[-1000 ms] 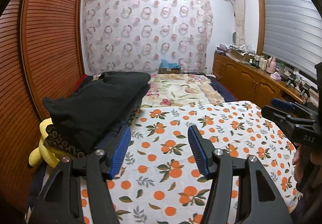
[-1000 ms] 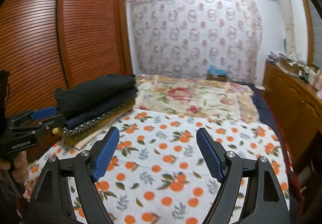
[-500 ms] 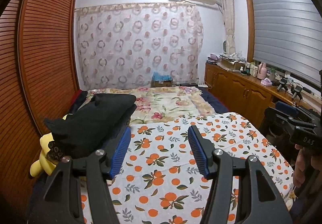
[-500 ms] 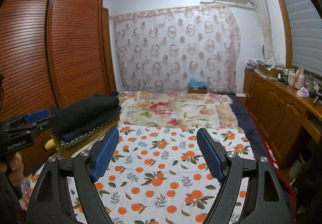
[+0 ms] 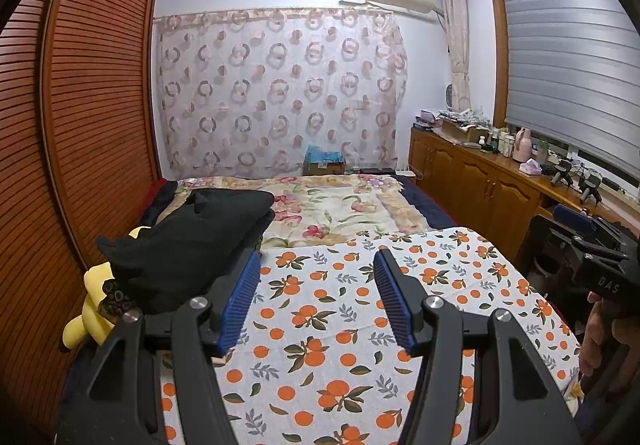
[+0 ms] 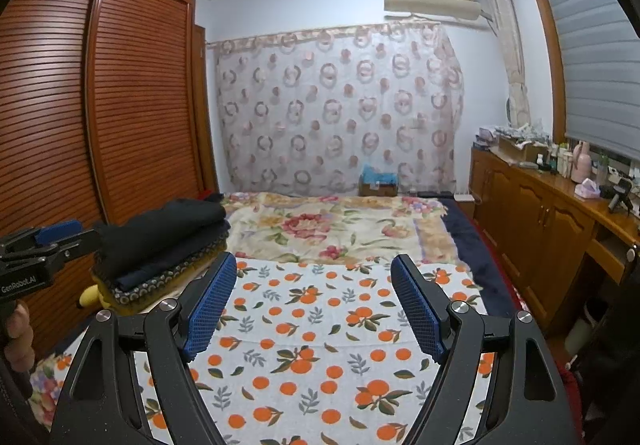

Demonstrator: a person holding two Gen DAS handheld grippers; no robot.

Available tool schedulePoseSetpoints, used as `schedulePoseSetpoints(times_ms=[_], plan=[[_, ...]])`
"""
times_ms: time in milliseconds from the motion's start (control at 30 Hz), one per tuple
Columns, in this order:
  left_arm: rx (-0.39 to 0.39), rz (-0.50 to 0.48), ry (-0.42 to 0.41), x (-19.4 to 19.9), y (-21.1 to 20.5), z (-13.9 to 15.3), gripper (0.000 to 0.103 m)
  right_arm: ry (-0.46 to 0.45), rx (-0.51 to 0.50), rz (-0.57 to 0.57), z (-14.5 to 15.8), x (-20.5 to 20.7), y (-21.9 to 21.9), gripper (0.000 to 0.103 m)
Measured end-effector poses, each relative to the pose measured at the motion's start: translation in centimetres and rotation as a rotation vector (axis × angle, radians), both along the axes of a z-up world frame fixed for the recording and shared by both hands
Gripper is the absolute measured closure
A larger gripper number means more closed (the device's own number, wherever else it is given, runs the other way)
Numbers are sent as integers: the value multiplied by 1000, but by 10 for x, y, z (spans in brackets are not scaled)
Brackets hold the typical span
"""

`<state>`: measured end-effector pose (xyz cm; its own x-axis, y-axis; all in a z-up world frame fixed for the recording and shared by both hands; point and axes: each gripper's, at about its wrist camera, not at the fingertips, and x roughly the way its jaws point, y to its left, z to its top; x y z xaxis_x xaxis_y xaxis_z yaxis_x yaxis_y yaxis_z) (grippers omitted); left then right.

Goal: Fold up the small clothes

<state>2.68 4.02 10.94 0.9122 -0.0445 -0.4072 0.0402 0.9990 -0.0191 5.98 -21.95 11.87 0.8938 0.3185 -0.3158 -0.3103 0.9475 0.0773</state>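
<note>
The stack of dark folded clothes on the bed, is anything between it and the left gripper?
Nothing visible. The left gripper is open above the orange-print sheet, and the stack of dark folded clothes lies just beyond its left finger.

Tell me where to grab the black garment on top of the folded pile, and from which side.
Take the black garment at its near corner, which sticks out past the pile with free cloth to pinch. Come from the orange-print sheet side; the wardrobe blocks the far side.
</note>
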Motion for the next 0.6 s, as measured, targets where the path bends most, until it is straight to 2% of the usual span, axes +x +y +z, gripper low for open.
schedulePoseSetpoints(times_ms=[600], plan=[[-2, 5, 5, 1, 6, -5, 44, 4, 3, -1, -1, -1, -2, 22]])
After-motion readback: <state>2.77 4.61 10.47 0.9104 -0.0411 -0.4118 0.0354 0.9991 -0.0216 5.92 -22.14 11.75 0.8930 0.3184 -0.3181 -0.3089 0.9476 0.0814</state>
